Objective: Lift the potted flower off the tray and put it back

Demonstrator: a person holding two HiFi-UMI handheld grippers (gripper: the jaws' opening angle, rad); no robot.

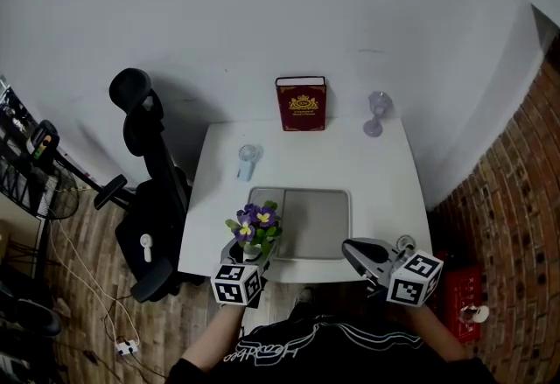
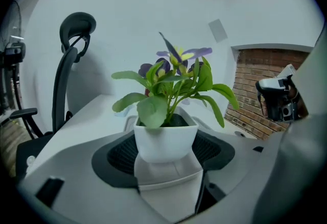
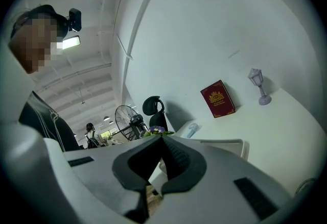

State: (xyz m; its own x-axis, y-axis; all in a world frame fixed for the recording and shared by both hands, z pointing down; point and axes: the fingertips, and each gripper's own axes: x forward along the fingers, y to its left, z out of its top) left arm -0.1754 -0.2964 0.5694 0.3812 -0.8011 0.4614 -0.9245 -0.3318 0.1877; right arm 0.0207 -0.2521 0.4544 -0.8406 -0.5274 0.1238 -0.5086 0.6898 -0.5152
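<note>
Potted flower (image 2: pixel 166 139) clamped in L tongs (image 2: pixel 166 159); R tongs (image 3: pixel 156 139) closed, empty.

At the bottom edge of the head view the person wears a black top (image 1: pixel 324 343) with white outline lettering across the chest; the left forearm, lower left, is bare of sleeve. The left gripper (image 1: pixel 251 244) and right gripper (image 1: pixel 352 247) have pale grey moulded bodies; each ends in a cube (image 1: pixel 238 283) faced with black-and-white square markers. In the gripper views the jaws are broad grey shells lined with dark ribbed pads (image 2: pixel 118 155). A small black camera (image 3: pixel 75 19) sits at the upper left of the right gripper view.
</note>
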